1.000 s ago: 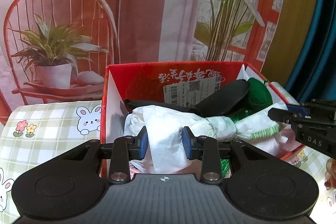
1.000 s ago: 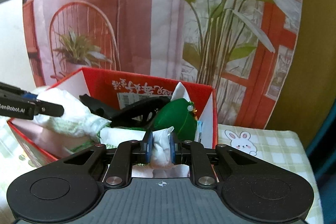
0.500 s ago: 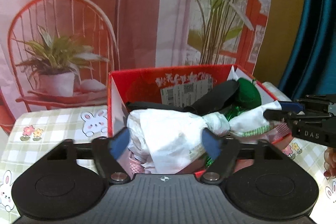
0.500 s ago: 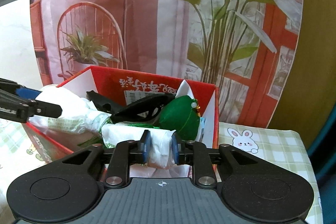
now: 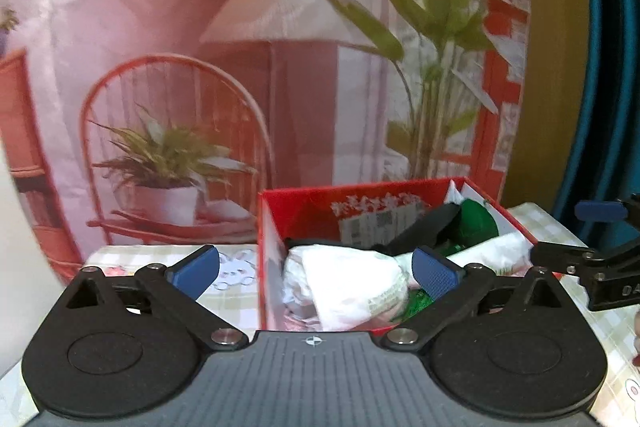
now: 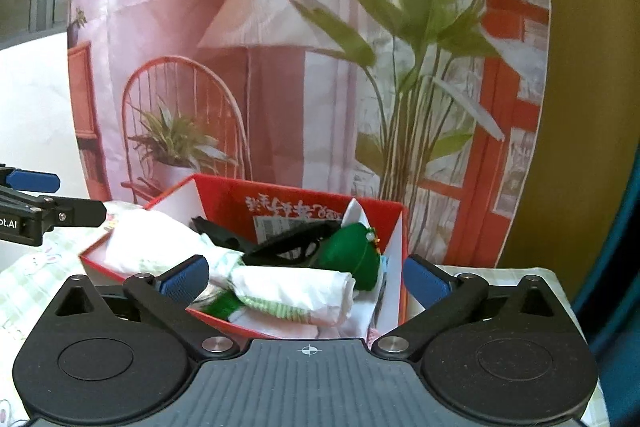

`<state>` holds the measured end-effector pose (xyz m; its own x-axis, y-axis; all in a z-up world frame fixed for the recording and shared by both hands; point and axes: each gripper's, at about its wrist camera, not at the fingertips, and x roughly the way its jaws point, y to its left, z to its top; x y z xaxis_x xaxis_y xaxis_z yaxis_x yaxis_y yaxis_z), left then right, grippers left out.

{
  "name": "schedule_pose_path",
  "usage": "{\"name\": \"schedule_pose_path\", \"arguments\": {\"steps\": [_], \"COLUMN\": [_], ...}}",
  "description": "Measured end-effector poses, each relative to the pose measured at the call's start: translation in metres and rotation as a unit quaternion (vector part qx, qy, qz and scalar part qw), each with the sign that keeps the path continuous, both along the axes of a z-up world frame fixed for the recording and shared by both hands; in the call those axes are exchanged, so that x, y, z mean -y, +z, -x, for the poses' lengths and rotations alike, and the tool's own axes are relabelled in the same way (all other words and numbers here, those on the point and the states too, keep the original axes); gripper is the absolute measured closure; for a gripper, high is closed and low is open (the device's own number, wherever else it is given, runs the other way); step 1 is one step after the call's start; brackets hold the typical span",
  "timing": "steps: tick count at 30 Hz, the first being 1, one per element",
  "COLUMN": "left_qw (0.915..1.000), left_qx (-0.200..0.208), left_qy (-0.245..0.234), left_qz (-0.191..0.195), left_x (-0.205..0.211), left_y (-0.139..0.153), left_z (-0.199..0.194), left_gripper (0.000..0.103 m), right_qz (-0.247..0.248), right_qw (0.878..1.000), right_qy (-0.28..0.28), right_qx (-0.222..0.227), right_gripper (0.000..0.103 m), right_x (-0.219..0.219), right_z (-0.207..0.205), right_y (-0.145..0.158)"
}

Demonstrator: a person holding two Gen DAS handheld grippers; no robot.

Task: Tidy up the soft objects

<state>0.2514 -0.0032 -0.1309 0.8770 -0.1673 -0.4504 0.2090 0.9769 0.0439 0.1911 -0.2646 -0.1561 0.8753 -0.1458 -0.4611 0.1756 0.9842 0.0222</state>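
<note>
Opening wide, the left gripper (image 5: 315, 271) and right gripper (image 6: 305, 279) both hold nothing. The white cloth (image 5: 344, 277) lies bunched in the red box (image 5: 304, 201), beside a green plush (image 6: 354, 253) and a black item (image 6: 292, 241).

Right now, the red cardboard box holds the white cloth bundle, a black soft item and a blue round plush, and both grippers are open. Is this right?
Not quite: the round plush is green, not blue, as the right wrist view shows. The rest stands: the red cardboard box holds the white cloth bundle and a black soft item, and the left gripper and right gripper are open, their jaws opening clear of the cloth.
</note>
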Motion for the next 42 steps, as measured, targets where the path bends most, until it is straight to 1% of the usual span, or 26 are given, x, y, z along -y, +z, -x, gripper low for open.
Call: {"name": "schedule_pose_path", "arguments": {"steps": [2,5,7,12,16,19,23,27,33,37,42], "left_qw": [0.9996,0.9991,0.9990,0.9971,0.9984,0.9985,0.9974,0.9977,0.9965,0.9961,0.9949], "left_qx": [0.013,0.027,0.027,0.028,0.022,0.029,0.045,0.045,0.056,0.059,0.074], "left_qy": [0.023,0.029,0.029,0.051,0.041,0.036,0.049,0.048,0.057,0.065,0.065], "left_qz": [-0.004,-0.010,-0.020,-0.048,-0.032,-0.029,-0.029,-0.016,-0.025,-0.010,-0.024], "left_x": [0.000,0.000,0.001,0.003,0.002,0.004,0.009,0.009,0.010,0.006,0.005], "left_y": [0.007,0.016,0.022,0.038,0.052,0.063,0.076,0.085,0.095,0.104,0.109], "left_z": [0.010,0.025,0.032,0.050,0.069,0.082,0.106,0.123,0.151,0.167,0.183], "left_gripper": [0.000,0.000,0.000,0.000,0.000,0.000,0.000,0.000,0.000,0.000,0.000], "right_qz": [-0.007,-0.016,-0.021,-0.031,-0.025,-0.020,-0.020,-0.020,-0.017,-0.014,-0.018], "right_qw": [1.000,1.000,1.000,0.999,0.998,0.998,0.997,0.996,0.996,0.996,0.995], "right_qy": [-0.003,-0.007,-0.009,-0.018,-0.023,-0.024,-0.032,-0.044,-0.053,-0.053,-0.061], "right_qx": [0.007,0.015,0.019,0.037,0.055,0.063,0.069,0.070,0.072,0.073,0.080], "right_gripper": [0.000,0.000,0.000,0.000,0.000,0.000,0.000,0.000,0.000,0.000,0.000], "right_x": [-0.003,-0.007,-0.010,-0.022,-0.035,-0.044,-0.053,-0.058,-0.065,-0.069,-0.073], "right_z": [0.006,0.014,0.018,0.033,0.047,0.057,0.072,0.088,0.115,0.131,0.149], "right_y": [0.006,0.015,0.020,0.038,0.053,0.064,0.078,0.090,0.103,0.110,0.119]}}
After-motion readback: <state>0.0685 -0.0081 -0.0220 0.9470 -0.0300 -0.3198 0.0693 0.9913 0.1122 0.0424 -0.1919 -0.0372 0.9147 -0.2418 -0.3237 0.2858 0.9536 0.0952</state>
